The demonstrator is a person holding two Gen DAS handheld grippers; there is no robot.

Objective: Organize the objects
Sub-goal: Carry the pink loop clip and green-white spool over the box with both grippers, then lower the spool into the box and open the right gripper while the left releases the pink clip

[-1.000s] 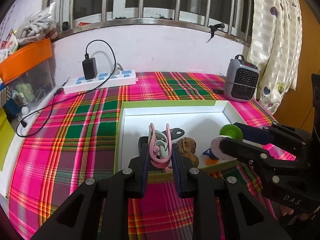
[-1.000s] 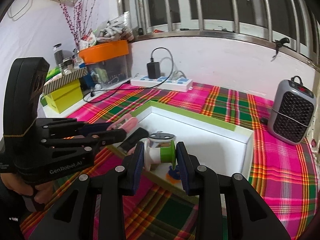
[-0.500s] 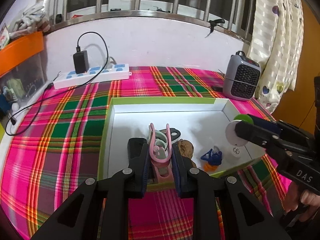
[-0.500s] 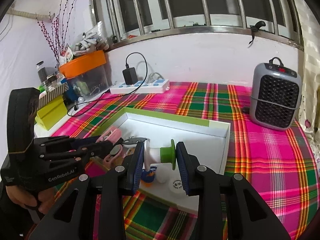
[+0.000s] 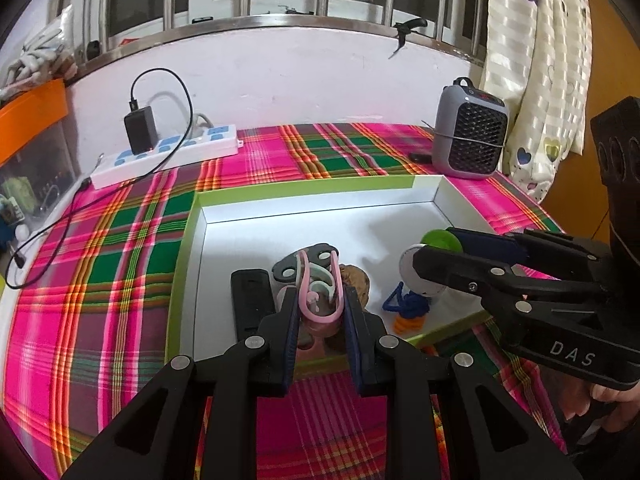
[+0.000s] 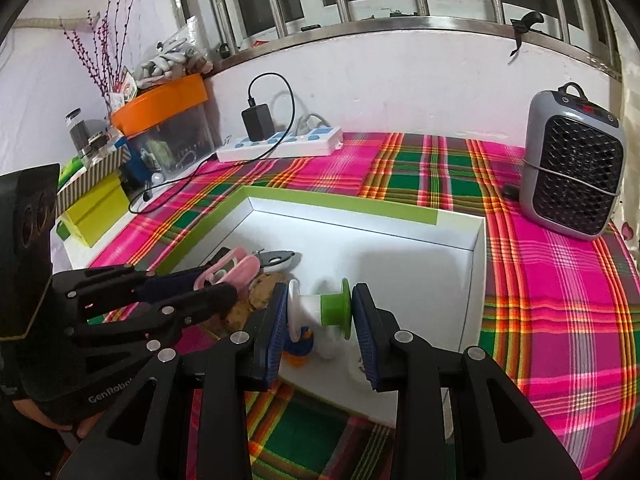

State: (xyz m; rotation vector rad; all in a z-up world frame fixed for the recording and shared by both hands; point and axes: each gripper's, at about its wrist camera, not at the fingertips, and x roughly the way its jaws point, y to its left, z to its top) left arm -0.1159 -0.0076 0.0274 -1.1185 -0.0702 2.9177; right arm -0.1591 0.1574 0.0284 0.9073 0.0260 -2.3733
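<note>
Left gripper clamped on a pink clip, jaws nearly closed, held over the near edge of the white tray. Right gripper clamped end-to-end on a white-and-green spool, held over the tray's near right part, fingers pointing toward the left gripper. Both grippers side by side, apart, not touching. Operator's hand visible under right gripper body.
</note>
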